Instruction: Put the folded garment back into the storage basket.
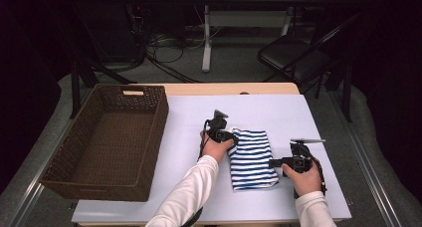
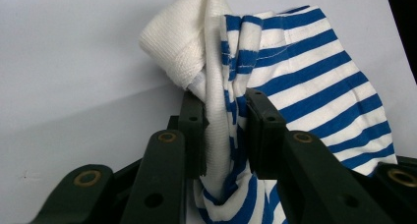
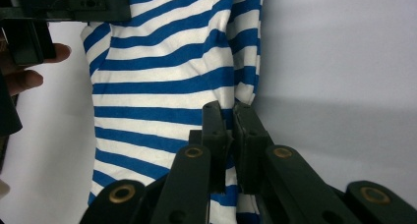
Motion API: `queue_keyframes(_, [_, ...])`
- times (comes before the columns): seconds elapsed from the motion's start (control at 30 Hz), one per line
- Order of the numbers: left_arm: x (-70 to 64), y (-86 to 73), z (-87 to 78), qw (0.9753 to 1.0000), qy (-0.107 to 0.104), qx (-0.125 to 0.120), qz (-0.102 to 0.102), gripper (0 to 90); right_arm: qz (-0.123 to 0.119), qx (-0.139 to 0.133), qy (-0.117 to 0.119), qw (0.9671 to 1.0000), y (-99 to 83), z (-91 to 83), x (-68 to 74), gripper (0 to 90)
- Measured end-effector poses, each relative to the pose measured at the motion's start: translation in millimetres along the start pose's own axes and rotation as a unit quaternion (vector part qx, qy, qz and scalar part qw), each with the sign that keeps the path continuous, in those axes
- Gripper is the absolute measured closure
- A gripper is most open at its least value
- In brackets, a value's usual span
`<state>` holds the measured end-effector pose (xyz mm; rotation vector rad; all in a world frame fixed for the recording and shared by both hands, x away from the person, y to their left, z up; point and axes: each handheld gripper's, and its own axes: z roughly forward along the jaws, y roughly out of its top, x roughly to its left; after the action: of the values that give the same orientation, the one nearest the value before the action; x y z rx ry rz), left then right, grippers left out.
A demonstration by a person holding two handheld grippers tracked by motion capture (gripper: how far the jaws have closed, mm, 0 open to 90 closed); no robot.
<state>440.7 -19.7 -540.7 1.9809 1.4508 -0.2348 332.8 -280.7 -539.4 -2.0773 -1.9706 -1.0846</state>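
A folded blue-and-white striped shirt (image 1: 251,160) lies on the pale table cover (image 1: 194,117), right of centre. At its far left corner my left gripper (image 1: 233,136) is shut on a bunched fold of striped cloth (image 2: 314,81) with white ribbed trim (image 2: 172,52) sticking up above the jaws; in the left gripper view the left gripper (image 2: 223,108) pinches this fold. My right gripper (image 1: 272,163) is shut on the shirt's right edge, and in the right gripper view the right gripper (image 3: 230,111) clamps that edge of the shirt (image 3: 167,76). The left hand (image 3: 29,67) holds its gripper at the top left there.
A large brown wicker basket (image 1: 158,137), with nothing in it, stands on the left of the table. A bare strip of wooden tabletop (image 1: 224,88) shows behind the cover. A black chair (image 1: 298,53) and cables sit on the floor beyond.
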Motion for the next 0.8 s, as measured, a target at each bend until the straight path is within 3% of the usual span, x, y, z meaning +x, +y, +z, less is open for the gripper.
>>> queue_keyframes(0.8, [-5.2, 1.2, -7.2, 0.9999, -0.002, 0.001, 0.012, 76.3, -0.008, -0.016, 0.003, 0.9998, -0.2, -8.5, 7.1, 86.0])
